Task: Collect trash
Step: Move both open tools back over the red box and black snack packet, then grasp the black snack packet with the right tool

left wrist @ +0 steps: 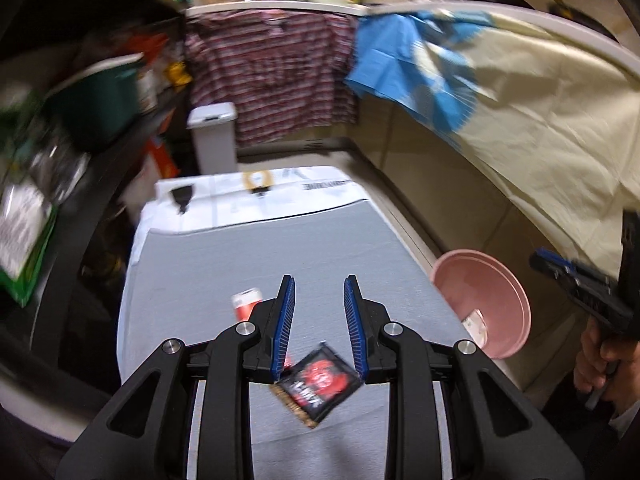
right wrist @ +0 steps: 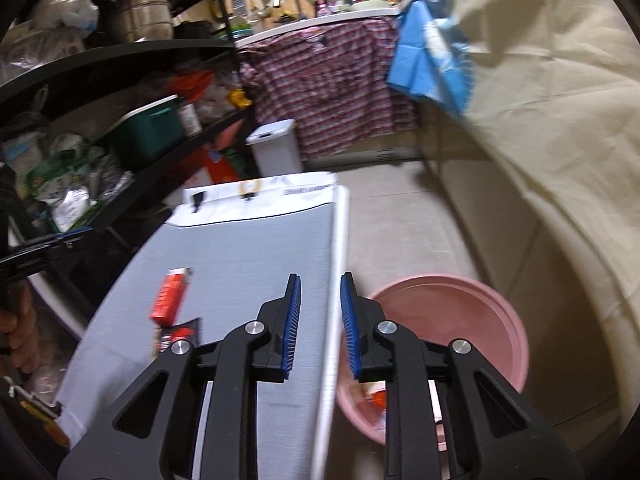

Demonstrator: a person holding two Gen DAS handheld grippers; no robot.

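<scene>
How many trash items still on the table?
2. Red box lies toward the table's left side; black packet lies nearer, just below the left gripper. More may be hidden behind the grippers.

— We are looking at dim, warm indoor light in both views, and the left shelves (left wrist: 80, 128) are smearing with motion blur.

— We are also seeing the fisheye bending the counter edge (left wrist: 520, 16) into an arc, corners going black, and the red box (right wrist: 170, 294) blurring. The table (right wrist: 256, 248) is staying evenly lit, without glare.
</scene>
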